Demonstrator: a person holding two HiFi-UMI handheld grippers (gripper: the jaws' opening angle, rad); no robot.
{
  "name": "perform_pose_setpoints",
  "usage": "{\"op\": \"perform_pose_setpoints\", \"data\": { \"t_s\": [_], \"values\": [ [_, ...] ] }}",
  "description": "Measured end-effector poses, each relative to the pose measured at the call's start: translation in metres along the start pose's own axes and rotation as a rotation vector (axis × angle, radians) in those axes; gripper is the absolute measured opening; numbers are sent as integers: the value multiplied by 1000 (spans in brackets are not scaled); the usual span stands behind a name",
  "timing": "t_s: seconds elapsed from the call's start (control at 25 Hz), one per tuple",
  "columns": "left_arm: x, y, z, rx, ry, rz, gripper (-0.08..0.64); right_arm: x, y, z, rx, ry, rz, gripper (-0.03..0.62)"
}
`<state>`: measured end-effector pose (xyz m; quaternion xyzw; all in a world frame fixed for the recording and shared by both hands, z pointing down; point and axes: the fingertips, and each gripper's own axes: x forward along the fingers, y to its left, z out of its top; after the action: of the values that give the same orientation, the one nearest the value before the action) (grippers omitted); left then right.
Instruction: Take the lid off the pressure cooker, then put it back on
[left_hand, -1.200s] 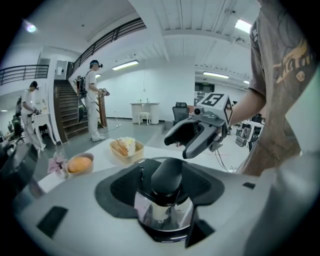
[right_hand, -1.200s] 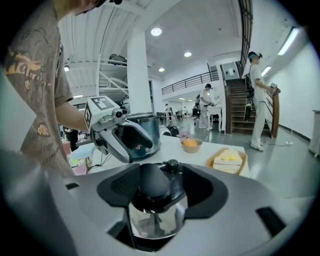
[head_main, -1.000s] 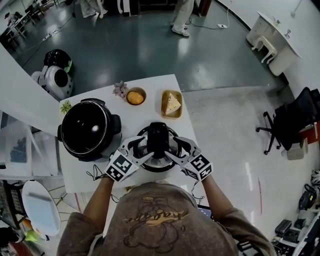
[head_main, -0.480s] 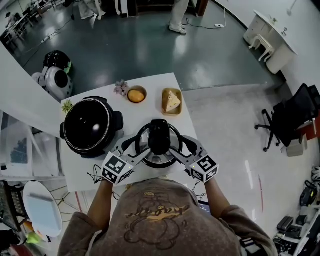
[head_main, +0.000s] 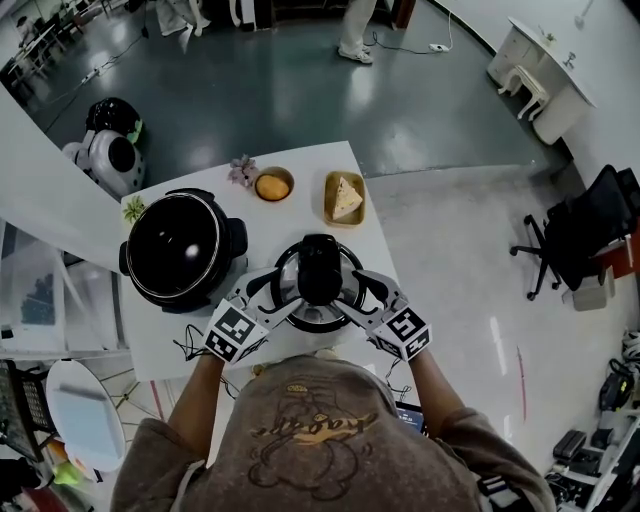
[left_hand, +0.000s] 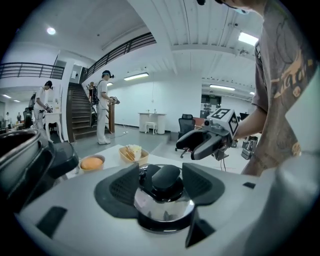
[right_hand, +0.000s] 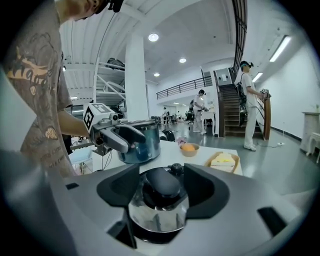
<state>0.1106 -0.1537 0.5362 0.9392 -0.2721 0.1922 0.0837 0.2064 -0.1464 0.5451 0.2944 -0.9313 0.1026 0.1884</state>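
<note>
The pressure cooker's lid (head_main: 316, 290), steel with a long black handle (head_main: 316, 265), lies on the white table (head_main: 160, 345) right in front of me. The cooker body (head_main: 180, 248), round and dark inside, stands to its left. My left gripper (head_main: 285, 298) is at the lid's near left and my right gripper (head_main: 348, 298) at its near right. Both point at the lid with jaws wide. In the left gripper view the lid (left_hand: 165, 202) shows between the black pads (left_hand: 122, 187), which stand clear of the handle. The right gripper view shows the lid (right_hand: 157, 207) likewise.
Behind the lid stand a small bowl with an orange item (head_main: 272, 190), a tray with a cake slice (head_main: 344, 203) and a little flower (head_main: 240, 176). The table's right edge runs close to the lid. A white round robot (head_main: 115, 155) sits on the floor. People stand near the far stairs.
</note>
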Motion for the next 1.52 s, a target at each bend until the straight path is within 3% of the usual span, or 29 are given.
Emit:
{"op": "perform_pose_setpoints", "data": {
  "t_s": [0.28,0.88,1.2,1.52],
  "values": [
    [29,-8,-18,33,70,-75,296,19,-3,-24,-33,59,55,267],
    [81,-12,-52,109,171,-149,294,52,-7,-54,-163,178,198,270],
    [84,-15,-53,107,169,-191,275,59,-6,-56,-162,178,225,266],
    [80,-14,-46,53,200,-236,268,56,-7,-45,-133,168,231,258]
  ]
}}
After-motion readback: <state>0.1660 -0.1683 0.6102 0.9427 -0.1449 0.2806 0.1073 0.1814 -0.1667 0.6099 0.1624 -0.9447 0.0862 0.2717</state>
